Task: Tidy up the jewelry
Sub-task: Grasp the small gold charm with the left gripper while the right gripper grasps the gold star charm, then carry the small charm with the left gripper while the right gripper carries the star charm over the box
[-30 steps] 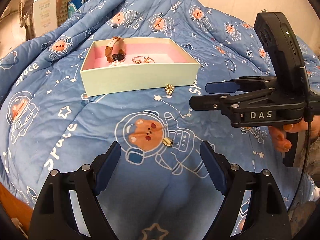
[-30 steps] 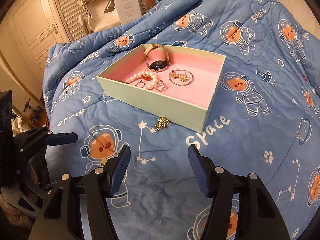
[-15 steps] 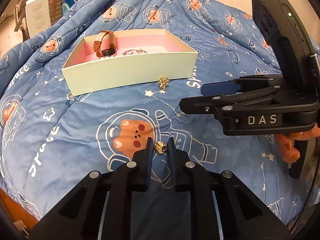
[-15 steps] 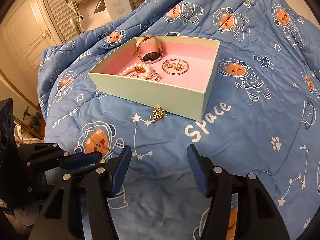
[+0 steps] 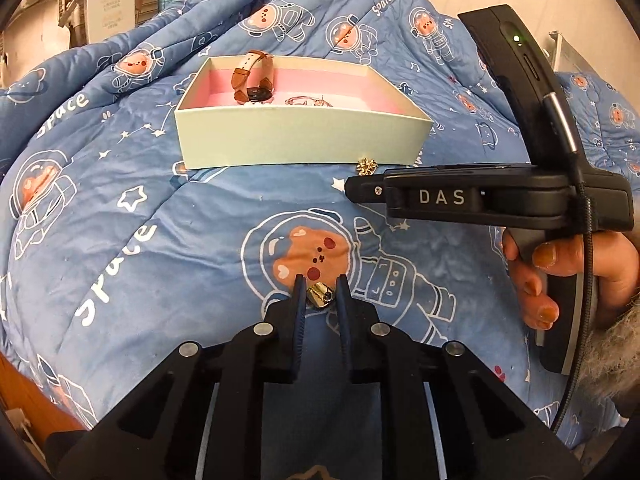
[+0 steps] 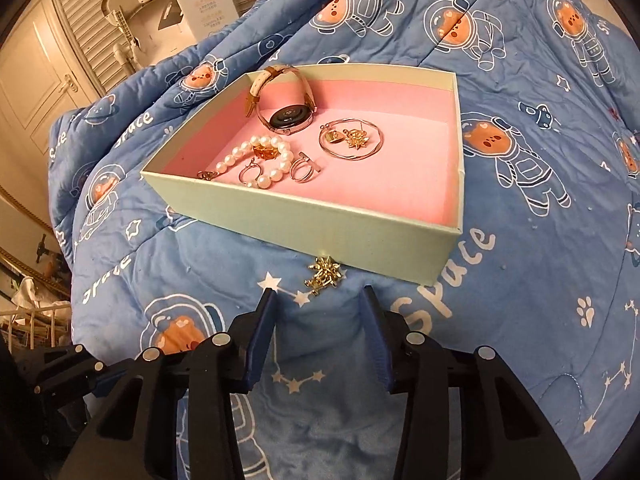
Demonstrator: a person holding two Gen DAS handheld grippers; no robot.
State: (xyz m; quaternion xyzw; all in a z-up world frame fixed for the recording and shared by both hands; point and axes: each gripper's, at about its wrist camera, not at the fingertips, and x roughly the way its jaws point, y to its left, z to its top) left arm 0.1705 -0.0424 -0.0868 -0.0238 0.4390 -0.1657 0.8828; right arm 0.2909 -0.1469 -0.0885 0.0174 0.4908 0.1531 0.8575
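Note:
My left gripper (image 5: 319, 283) is shut on a small gold earring (image 5: 319, 295) low on the blue quilt. A pale green box (image 5: 296, 140) with a pink lining (image 6: 400, 168) sits further back, holding a brown-strap watch (image 6: 286, 116), a pearl bracelet (image 6: 256, 160), rings and a hoop (image 6: 351, 144). A gold snowflake earring (image 6: 324, 274) lies on the quilt against the box's front wall. My right gripper (image 6: 319, 296) hovers just short of it, jaws closing, nothing between them. In the left wrist view the right gripper (image 5: 352, 190) reaches in from the right, next to the snowflake earring (image 5: 367, 167).
The blue astronaut-print quilt (image 6: 520, 280) bulges and slopes away on all sides. White cartons (image 6: 200, 0) and a louvred door (image 6: 80, 40) stand behind it. A hand (image 5: 560, 276) grips the right tool's handle at the right edge.
My left jaws went from wide open to closed around the small gold earring. The right gripper moved closer to the snowflake earring and its jaws narrowed.

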